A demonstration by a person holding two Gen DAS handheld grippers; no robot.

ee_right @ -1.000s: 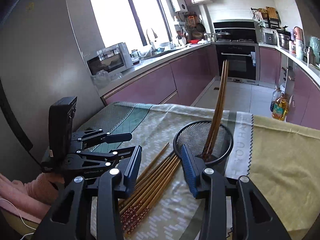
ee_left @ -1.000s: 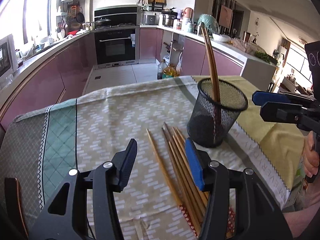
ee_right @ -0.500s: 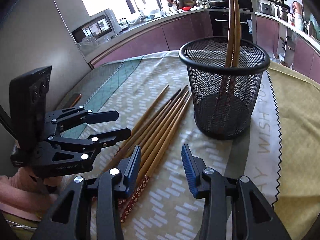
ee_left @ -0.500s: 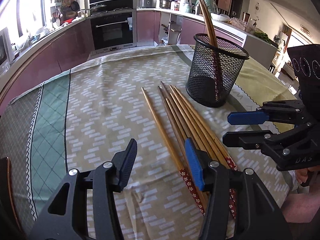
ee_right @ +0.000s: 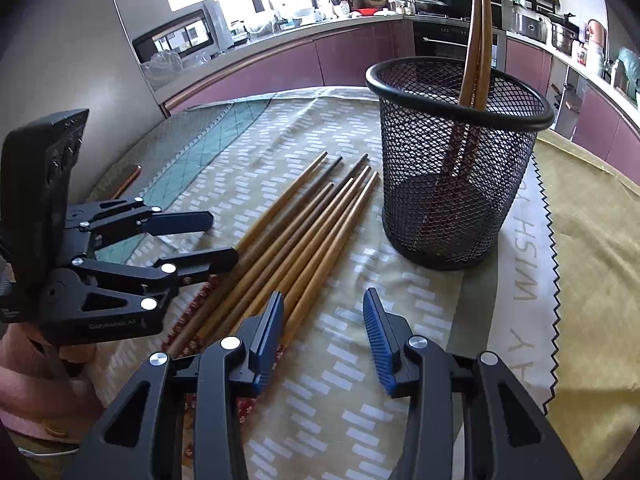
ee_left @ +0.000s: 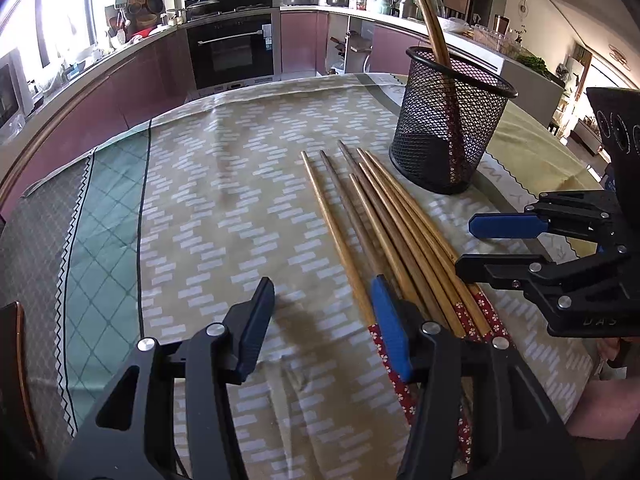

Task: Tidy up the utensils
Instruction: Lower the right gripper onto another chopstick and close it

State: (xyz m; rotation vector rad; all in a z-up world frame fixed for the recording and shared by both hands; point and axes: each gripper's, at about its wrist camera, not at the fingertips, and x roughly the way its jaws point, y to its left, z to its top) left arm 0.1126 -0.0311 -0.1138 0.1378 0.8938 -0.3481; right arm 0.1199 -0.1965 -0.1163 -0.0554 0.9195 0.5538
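Note:
Several wooden chopsticks (ee_left: 384,216) (ee_right: 296,240) with red patterned ends lie side by side on the tablecloth. Behind them stands a black mesh cup (ee_left: 452,120) (ee_right: 456,160) holding two chopsticks upright. My left gripper (ee_left: 322,308) hovers low over the cloth, open and empty, its right finger over the leftmost chopstick's red end. It shows from the side in the right wrist view too, as the left gripper (ee_right: 216,236). My right gripper (ee_right: 322,320) is open and empty, its left finger above the rightmost chopsticks; in the left wrist view the right gripper (ee_left: 468,240) sits beside their red ends.
The table carries a beige patterned cloth (ee_left: 224,200) with a green checked band at the left and a yellow cloth (ee_right: 592,216) at the right. A person's hand (ee_right: 36,364) holds the left gripper. Kitchen counters and an oven (ee_left: 232,52) lie beyond the table.
Both grippers have dropped lower and tilted down toward the chopsticks' red ends. Their jaw gaps look the same. The cup and chopsticks have not moved.

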